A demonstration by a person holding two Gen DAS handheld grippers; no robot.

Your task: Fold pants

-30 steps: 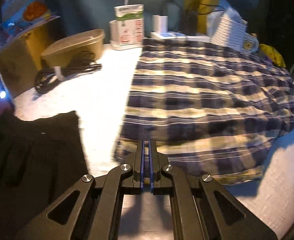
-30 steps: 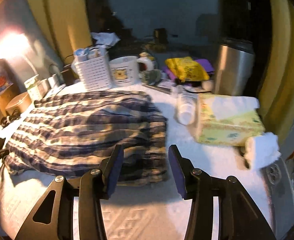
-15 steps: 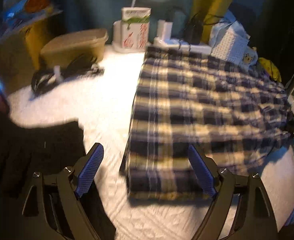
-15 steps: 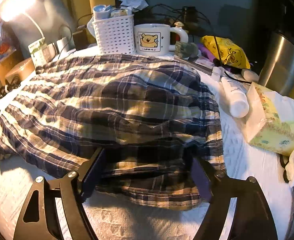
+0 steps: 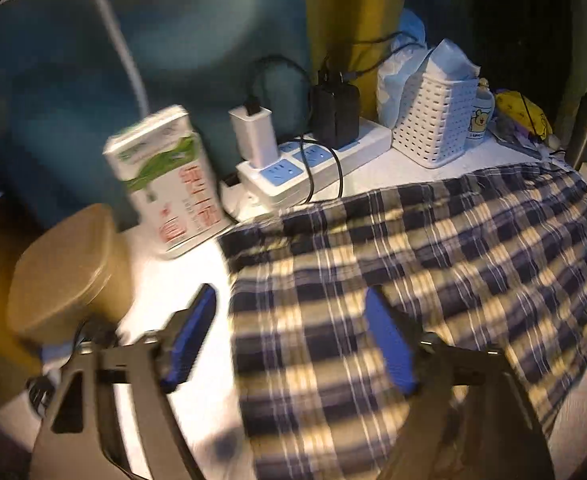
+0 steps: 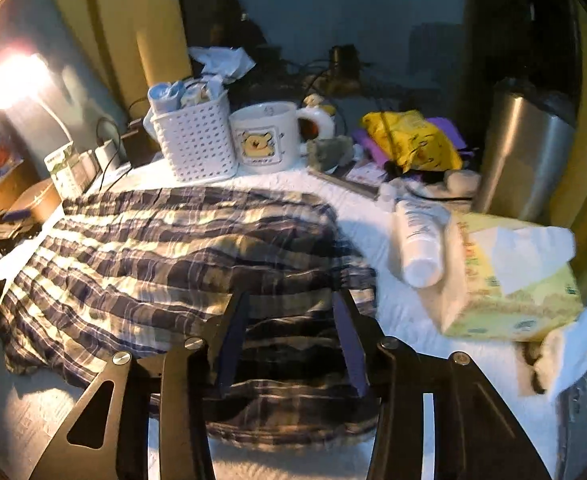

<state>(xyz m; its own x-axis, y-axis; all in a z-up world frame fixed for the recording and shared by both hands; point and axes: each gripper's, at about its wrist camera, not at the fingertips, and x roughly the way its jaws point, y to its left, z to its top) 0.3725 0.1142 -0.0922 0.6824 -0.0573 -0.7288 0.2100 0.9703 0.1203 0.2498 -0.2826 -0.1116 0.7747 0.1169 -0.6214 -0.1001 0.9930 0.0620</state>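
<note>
Your counter (image 6: 377,232) has a white textured cover, and the plaid pants (image 6: 165,264) take up most of the middle of it — bunched and rumpled, dark blue and cream checks, spread from the left side over to the elastic waistband end that lies nearest your right tool.

Your left gripper (image 5: 291,340) has its jaws spread wide, blue pads showing, straddling the edge of the pants (image 5: 413,280): one jaw is over bare counter (image 5: 197,276), the other over the fabric. The view's blurry, so you can't really tell if either pad touches the cloth.

Your right gripper (image 6: 291,344) is also spread, jaws on either side of a fold at the waistband end, not pinching anything.

Next down in size: a steel canister (image 6: 525,152) at the far right, a yellow tissue box (image 6: 509,280) near the pants, and a tan lidded tub (image 5: 69,272) on the left. Then a white mesh basket (image 6: 197,144) with a bear mug (image 6: 265,136) just beside it, a green-and-white carton (image 5: 169,180), and a white power strip (image 5: 313,168) with chargers plugged in. A white bottle (image 6: 417,240) lies on its side between the pants and the tissue box.
</note>
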